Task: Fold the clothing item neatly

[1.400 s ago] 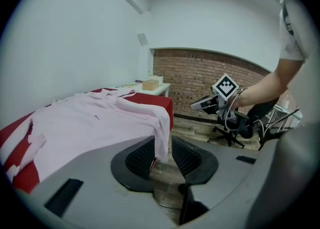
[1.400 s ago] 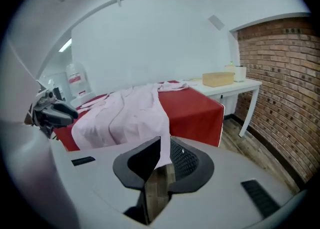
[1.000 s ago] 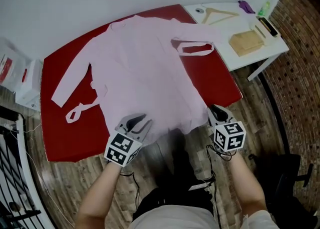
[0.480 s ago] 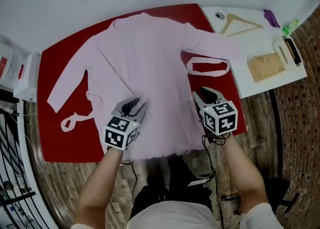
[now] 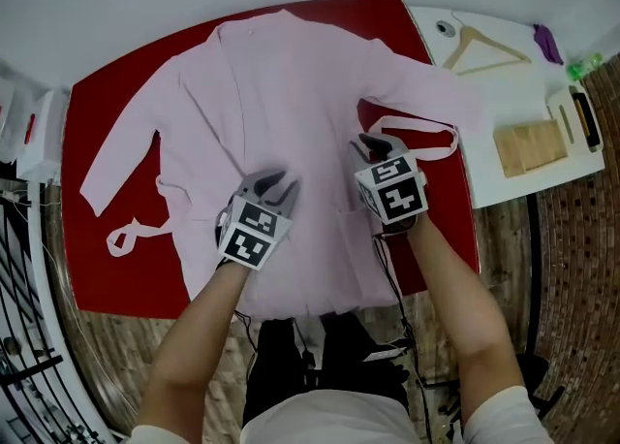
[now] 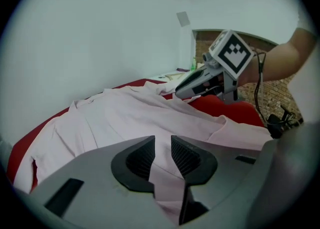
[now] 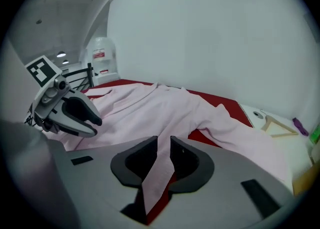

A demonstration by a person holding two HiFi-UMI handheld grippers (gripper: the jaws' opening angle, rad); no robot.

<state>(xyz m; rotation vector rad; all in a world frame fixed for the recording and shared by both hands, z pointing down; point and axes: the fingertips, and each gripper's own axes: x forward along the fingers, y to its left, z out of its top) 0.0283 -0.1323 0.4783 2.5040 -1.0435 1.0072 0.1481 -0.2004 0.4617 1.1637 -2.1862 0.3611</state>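
Pink robe [image 5: 291, 93] lies spread face up on the red bench [image 5: 145, 277], collar toward the white wall, hem toward the person.

Edges:
- Collar lies close to the far edge.
- Hem reaches the near edge, between the person's forearms.
- Left sleeve cuff ends near the bench's left edge.
- Right sleeve runs off the red top onto the adjoining white bench [image 5: 513, 93].
- One belt loop [image 5: 126, 236] lies on bare red at front left; the other [image 5: 417, 132] lies just beyond the right tongs.

Open room: bare red at front left around the loop, and a narrower strip at front right. The white bench carries a wooden hanger [image 5: 481, 47], a tan block [image 5: 530, 146], and a purple item [image 5: 548, 42]. Wood floor [image 5: 116, 355] lies in front.

Tongs:
- Left tongs [image 5: 277, 182] are over the robe's lower front. The jaws stand a narrow gap apart, with pink cloth showing through the gap and nothing pinched.
- Right tongs [image 5: 373, 146] are over the robe's right side, near the sleeve. The jaws have just been opening and now stand a narrow gap apart, with cloth and a bit of red showing through and no grip on anything.

Writing: each cube carries only black-and-white square markers. A white container [image 7: 102, 55] beyond the bench has a red label, its print too small to read.
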